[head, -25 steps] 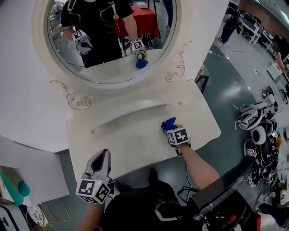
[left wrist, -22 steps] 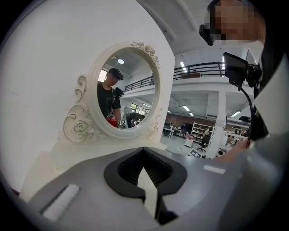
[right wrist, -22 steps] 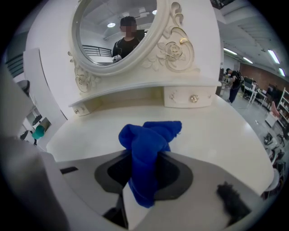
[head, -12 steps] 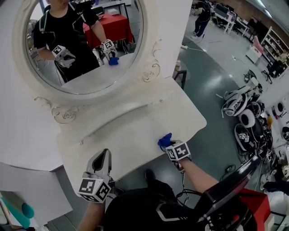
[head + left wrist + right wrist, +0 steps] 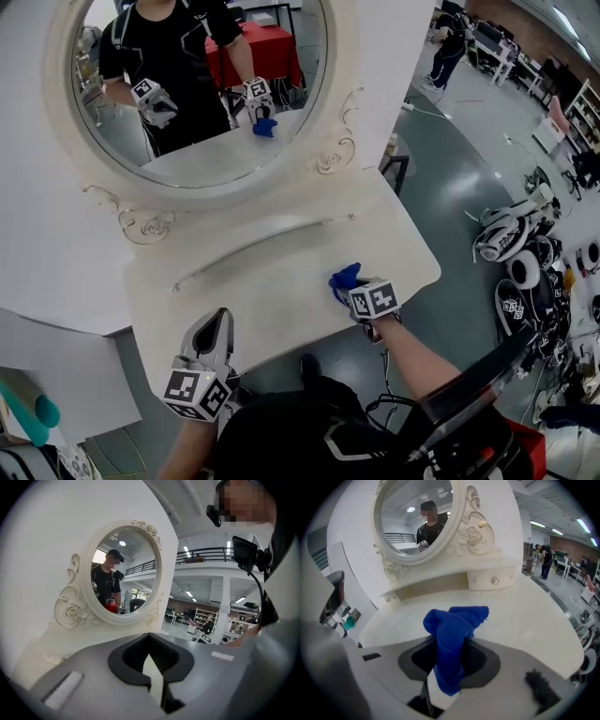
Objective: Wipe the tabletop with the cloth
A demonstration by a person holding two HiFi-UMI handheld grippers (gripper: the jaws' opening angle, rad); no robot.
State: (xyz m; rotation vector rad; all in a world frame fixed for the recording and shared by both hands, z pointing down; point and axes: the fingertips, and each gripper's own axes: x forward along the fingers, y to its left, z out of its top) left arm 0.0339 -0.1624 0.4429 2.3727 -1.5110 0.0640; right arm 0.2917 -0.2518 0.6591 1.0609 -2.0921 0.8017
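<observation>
A bunched blue cloth (image 5: 344, 277) (image 5: 452, 634) is pinched in my right gripper (image 5: 352, 287) (image 5: 451, 665), whose jaws are shut on it. The cloth's free end rests on the cream tabletop (image 5: 281, 300) (image 5: 525, 616) near its front right edge. My left gripper (image 5: 212, 339) (image 5: 152, 667) hangs at the front left edge of the tabletop. Its jaws are shut with nothing between them. An oval mirror (image 5: 197, 84) (image 5: 123, 576) (image 5: 415, 517) in a carved white frame rises behind the tabletop and reflects both grippers.
A shallow drawer shelf (image 5: 253, 239) (image 5: 454, 581) runs under the mirror. A white panel (image 5: 56, 361) stands at the left. Helmets and gear (image 5: 525, 253) lie on the grey floor at the right. A folding stand (image 5: 397, 169) is beside the table's right end.
My right gripper with the cloth stays at the tabletop's front right edge, having come back from mid-table a second ago. The head view has swung. My left gripper has not moved.
</observation>
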